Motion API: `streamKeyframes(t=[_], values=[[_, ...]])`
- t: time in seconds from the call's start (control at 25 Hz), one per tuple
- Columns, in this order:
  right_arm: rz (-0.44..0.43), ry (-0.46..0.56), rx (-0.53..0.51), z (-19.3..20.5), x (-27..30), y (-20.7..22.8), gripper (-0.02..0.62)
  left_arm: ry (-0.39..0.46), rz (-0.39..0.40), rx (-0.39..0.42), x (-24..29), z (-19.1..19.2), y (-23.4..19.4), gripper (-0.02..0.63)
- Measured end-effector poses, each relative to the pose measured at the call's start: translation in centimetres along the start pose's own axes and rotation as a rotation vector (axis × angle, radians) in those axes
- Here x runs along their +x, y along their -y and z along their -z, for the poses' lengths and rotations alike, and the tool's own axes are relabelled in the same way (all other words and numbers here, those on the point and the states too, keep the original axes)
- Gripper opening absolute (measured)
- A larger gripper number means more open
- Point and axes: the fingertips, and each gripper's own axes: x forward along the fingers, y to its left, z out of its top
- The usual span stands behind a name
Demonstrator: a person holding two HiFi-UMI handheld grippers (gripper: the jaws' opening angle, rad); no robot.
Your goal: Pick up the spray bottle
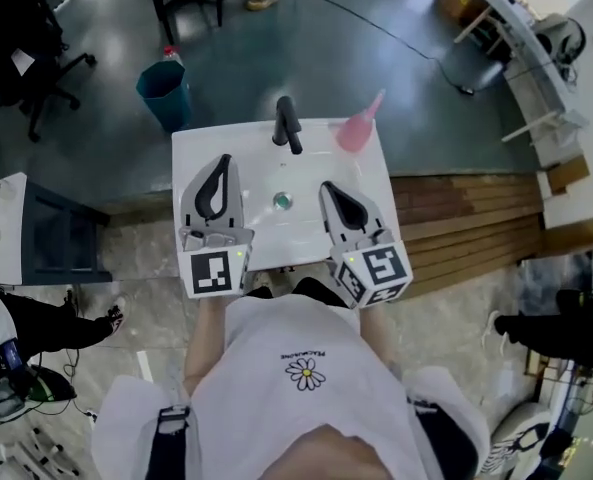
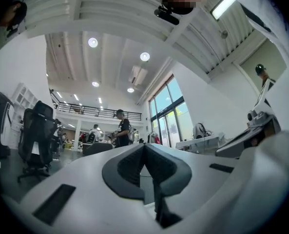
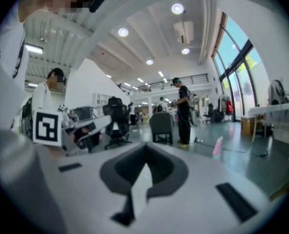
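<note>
The pink spray bottle (image 1: 358, 128) stands at the far right corner of a white sink unit (image 1: 201, 148), next to the black tap (image 1: 287, 124). The right gripper view shows the bottle (image 3: 216, 147) small and far off to the right. My left gripper (image 1: 222, 162) hovers over the basin's near left part, jaws shut and empty. My right gripper (image 1: 327, 187) is over the near right part, also shut with nothing in it. Both point toward the far edge, well short of the bottle. Each gripper view shows its tips meeting: the left gripper (image 2: 144, 146) and the right gripper (image 3: 145, 146).
A round drain (image 1: 282, 201) lies between the grippers. A teal bin (image 1: 164, 90) stands on the floor beyond the unit's left corner. Wooden planks (image 1: 466, 218) lie to the right, and a dark cabinet (image 1: 61, 236) stands to the left. A person (image 3: 184, 112) stands by office chairs in the distance.
</note>
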Motion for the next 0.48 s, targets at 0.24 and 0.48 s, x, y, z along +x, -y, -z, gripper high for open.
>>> streamKeyframes(t=[0.24,0.48], values=[[-0.072,-0.001,0.050,0.7,2.7,0.1,0.029,-0.043,-0.156,0.015,-0.5,1.0,-4.5,0.018],[-0.148,0.007,0.035,0.3,4.6,0.4,0.029,-0.058,-0.215,0.067,0.1,1.1,-4.9,0.018]])
